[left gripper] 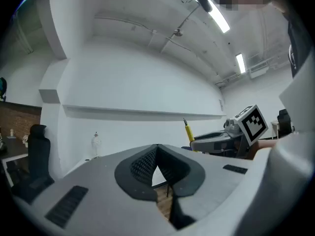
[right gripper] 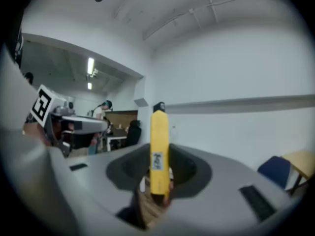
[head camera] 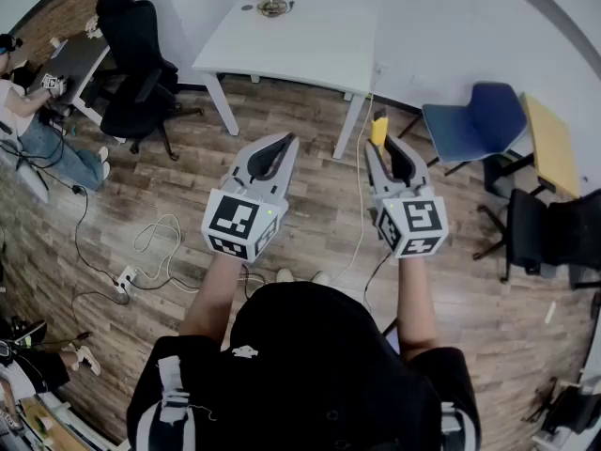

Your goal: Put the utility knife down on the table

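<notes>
A yellow utility knife (right gripper: 158,151) stands upright between the jaws of my right gripper (right gripper: 160,193), which is shut on its lower end; its black tip points up. In the head view the knife (head camera: 378,130) sticks out past the right gripper (head camera: 380,148), held level in front of the person. The left gripper (head camera: 286,144) is beside it at the same height, shut with nothing in it; in the left gripper view its jaws (left gripper: 160,173) meet, and the knife (left gripper: 188,131) shows to the right. A white table (head camera: 291,45) stands ahead, beyond both grippers.
A round metal object (head camera: 273,7) rests on the table's far edge. A black office chair (head camera: 136,64) stands at the left, a blue chair (head camera: 474,120) and a wooden-topped desk (head camera: 549,144) at the right. Cables and a power strip (head camera: 125,278) lie on the wood floor.
</notes>
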Motion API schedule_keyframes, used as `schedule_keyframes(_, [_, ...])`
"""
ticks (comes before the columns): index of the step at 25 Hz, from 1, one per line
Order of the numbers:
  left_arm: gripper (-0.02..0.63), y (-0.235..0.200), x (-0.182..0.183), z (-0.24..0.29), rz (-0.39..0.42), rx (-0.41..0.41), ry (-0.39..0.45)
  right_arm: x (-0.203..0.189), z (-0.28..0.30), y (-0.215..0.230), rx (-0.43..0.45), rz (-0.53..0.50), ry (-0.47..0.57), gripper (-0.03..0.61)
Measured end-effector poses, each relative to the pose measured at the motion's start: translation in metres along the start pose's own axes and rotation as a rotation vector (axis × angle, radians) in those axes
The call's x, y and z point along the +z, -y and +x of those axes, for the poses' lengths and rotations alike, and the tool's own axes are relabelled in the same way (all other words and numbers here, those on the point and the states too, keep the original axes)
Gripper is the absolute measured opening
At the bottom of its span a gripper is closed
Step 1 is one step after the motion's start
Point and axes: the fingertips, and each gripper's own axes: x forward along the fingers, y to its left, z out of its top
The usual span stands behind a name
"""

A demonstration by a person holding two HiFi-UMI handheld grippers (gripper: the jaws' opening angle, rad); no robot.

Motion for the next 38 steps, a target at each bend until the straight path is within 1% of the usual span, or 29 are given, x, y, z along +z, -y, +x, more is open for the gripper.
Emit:
schedule_keyframes(7, [0.015,0.013,-0.001,0.003,-0.002,0.011,-0.009,-0.003,-0.011,0.009,0.002,0.005,0.004,0.135])
schedule_keyframes(16, [0.015,0.037,-0.013,0.009,0.002,0.038,-0.039,-0.021,-0.023,0.02,0.063,0.02,-0.018,0.135])
schedule_keyframes(20, [0.015,0.051,-0.018,0.011,0.012,0.036,-0.05,-0.029,-0.029,0.029,0.07,0.022,-0.027,0.135])
schedule_keyframes(24, [0.015,0.049,-0.02,0.015,0.013,0.044,-0.057,-0.036,-0.027,0.037,0.065,0.026,-0.036,0.135])
schedule_keyframes(32, [0.015,0.039,-0.022,0.033,0.008,0.043,-0.054,-0.033,-0.012,0.049,0.06,0.025,-0.032,0.135])
schedule_keyframes(38, [0.015,0.01,-0.026,0.056,-0.008,0.047,-0.053,-0.032,0.025,0.057,0.062,0.008,-0.051,0.135])
